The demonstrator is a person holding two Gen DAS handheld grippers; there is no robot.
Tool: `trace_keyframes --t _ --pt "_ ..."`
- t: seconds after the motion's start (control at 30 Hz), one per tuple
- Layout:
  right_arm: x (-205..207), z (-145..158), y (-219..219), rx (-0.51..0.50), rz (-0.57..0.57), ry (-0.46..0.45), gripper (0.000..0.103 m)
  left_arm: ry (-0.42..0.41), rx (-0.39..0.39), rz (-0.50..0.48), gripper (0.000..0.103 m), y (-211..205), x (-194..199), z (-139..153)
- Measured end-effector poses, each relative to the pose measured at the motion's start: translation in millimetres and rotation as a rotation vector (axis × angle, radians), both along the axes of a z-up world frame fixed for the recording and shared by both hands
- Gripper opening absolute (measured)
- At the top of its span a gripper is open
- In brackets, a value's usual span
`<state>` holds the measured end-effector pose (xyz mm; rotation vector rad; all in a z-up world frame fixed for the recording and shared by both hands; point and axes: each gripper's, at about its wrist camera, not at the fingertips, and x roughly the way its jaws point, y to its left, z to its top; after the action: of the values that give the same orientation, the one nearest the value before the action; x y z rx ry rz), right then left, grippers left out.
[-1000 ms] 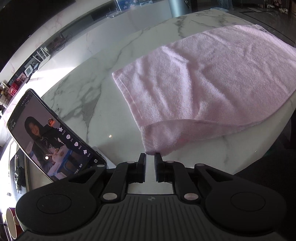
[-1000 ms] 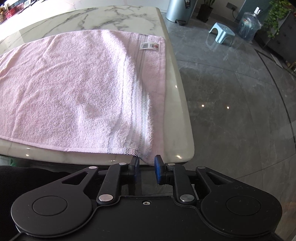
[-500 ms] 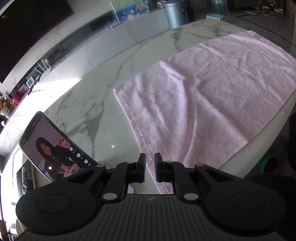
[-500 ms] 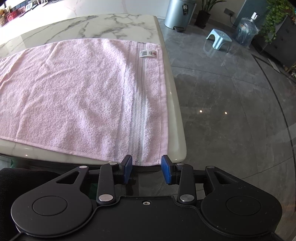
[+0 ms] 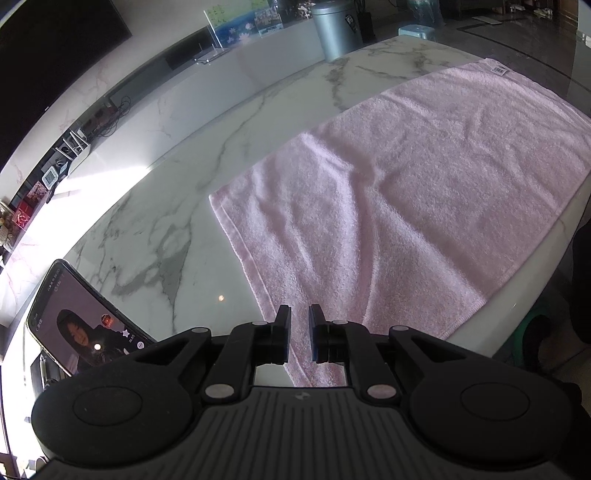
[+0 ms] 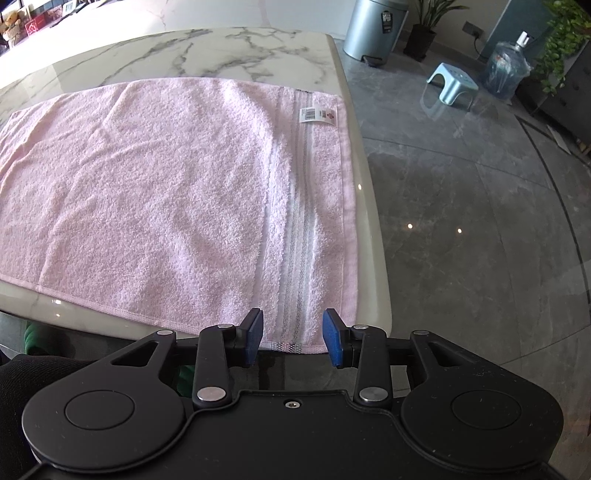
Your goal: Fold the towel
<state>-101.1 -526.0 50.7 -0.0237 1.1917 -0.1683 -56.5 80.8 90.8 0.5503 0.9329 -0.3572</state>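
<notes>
A pink towel (image 5: 399,206) lies flat and spread out on the white marble table (image 5: 155,206). In the right wrist view the towel (image 6: 177,192) shows a white striped band and a label (image 6: 317,114) near the table's right edge. My left gripper (image 5: 298,332) hovers over the towel's near left corner, its jaws a narrow gap apart and empty. My right gripper (image 6: 293,338) is open and empty, just above the towel's near right corner at the striped band.
A phone (image 5: 81,325) with a lit screen lies on the table left of the left gripper. Off the table's right edge are grey floor tiles, a metal bin (image 6: 376,29), a small blue stool (image 6: 452,83) and a water jug (image 6: 506,70).
Both grippers let go of the towel's near corners and pulled back and up. The folded-up near edge now lies flat. The right gripper opened wide; the left opened slightly.
</notes>
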Motion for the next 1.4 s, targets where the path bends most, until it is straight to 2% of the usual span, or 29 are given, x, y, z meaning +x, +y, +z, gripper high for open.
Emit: trace_keyframes --t 0.37,0.43,0.6,0.97,1.13,1.4 --pt "35.5 -11.9 -6.3 0.015 0.04 0.031 0.033 0.063 0.001 -0.03 0.01 -10.6 34.0 -18.2" --pt "43.2 -15.8 -9.4 0.015 0.036 0.038 0.022 0.073 0.004 -0.024 0.01 -12.3 41.6 -23.3" --pt "62.3 -28.9 -18.2 0.007 0.021 0.059 0.016 0.102 0.005 -0.01 0.01 -13.6 61.6 -34.8" --pt "80.9 -56.2 -30.0 0.024 0.01 0.1 0.016 0.174 0.016 -0.003 0.01 -15.0 84.2 -61.6" --pt "83.1 -57.1 -37.4 0.009 -0.014 0.11 0.016 0.185 -0.003 0.012 0.01 -11.0 87.3 -61.1" --pt "84.6 -59.5 -48.1 0.015 -0.06 0.083 0.016 0.167 0.033 0.05 0.01 -5.4 93.0 -60.0"
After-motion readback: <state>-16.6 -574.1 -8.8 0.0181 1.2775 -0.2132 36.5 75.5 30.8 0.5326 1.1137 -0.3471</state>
